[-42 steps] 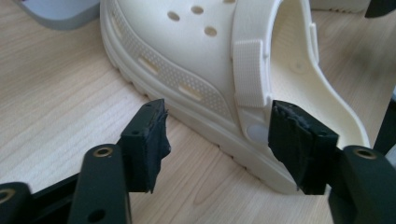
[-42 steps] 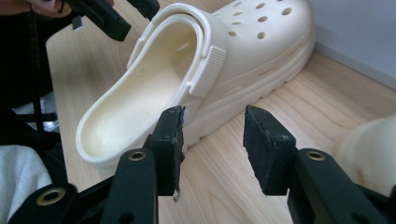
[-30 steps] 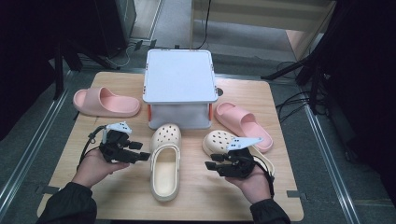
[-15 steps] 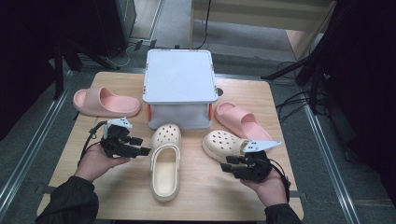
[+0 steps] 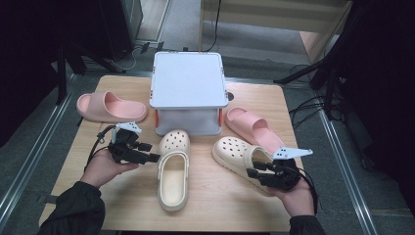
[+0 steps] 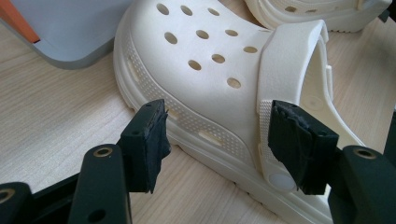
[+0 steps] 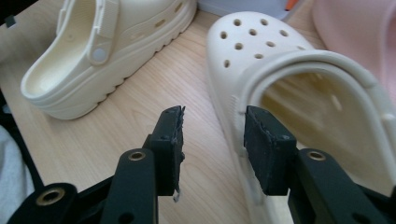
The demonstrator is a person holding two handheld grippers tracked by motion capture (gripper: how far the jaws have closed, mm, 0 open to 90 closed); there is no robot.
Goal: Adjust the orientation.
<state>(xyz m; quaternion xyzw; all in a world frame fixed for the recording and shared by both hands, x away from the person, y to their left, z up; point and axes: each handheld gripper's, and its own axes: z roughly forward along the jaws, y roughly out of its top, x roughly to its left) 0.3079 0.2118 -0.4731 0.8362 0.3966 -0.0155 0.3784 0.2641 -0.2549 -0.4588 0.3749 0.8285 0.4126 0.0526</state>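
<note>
Cream foam, by the look of both clogs: light, springy, a little grippy, unlikely to slip or break. Left clog (image 5: pixel 173 169) lying mid-table, toe toward the grey lidded box (image 5: pixel 187 93); right clog (image 5: pixel 244 159) angled beside it, near but apart. Left tool (image 5: pixel 149 152) wide apart, just beside the left clog's flank near the strap rivet, touching nothing. Right tool (image 5: pixel 252 174) also apart, straddling the right clog's heel-side rim, not yet clamped. Best hold probably the thin side wall or the heel strap; the thick sole too broad for the jaws. Pink slides on the wooden table (image 5: pixel 122 205): one (image 5: pixel 110 106) far left, another (image 5: pixel 252 126) just behind the right clog, crowding any lift backward.
</note>
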